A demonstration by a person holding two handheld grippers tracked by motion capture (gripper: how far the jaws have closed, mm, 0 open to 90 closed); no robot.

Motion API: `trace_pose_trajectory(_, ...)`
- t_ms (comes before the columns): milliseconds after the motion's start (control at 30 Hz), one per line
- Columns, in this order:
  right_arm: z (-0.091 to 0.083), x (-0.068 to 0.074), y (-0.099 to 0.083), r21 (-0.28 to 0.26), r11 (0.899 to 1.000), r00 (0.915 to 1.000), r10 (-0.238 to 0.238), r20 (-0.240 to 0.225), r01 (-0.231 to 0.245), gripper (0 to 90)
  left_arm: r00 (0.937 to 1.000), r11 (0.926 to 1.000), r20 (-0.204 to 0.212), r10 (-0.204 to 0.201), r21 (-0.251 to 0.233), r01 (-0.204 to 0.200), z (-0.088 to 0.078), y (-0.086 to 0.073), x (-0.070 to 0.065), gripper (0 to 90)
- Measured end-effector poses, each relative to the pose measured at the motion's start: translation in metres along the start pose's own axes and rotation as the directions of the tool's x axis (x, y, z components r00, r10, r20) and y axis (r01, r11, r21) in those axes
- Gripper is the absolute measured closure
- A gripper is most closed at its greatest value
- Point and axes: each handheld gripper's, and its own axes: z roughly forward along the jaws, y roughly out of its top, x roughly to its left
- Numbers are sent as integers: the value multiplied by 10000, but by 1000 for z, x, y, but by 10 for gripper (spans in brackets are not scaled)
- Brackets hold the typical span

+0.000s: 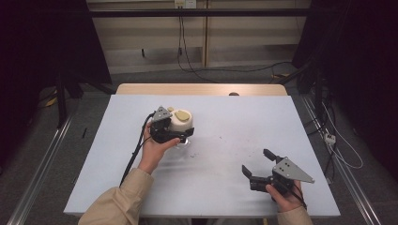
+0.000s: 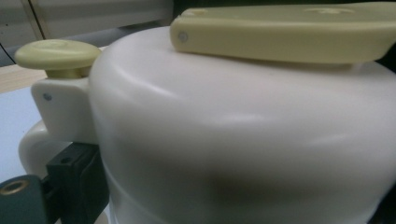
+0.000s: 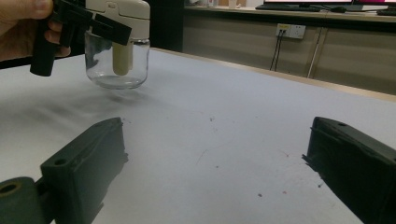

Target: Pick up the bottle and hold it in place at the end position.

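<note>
Right gripper (image 1: pixel 256 163), fingers wide, idle on the worktop (image 1: pixel 225 140); left gripper (image 1: pixel 174 133) clamps the jar (image 3: pixel 116 49) lid—keep it level, squeeze steady.

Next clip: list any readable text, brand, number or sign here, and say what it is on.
No readable text in these views.
Cream lid of the glass jar, gripped by the left gripper: plain, only small screw heads.
Wall socket plate: too small to read any marking.
Right gripper, jaws apart over the table: no label visible.
</note>
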Motion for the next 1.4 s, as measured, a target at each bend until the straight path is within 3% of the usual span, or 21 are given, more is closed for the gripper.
trace_pose_trajectory(1400,-2,-3,-1,-19,9999,9999,127,55,-127,38,9999,9999,148,-33,-100,34,29,4,-10,59)
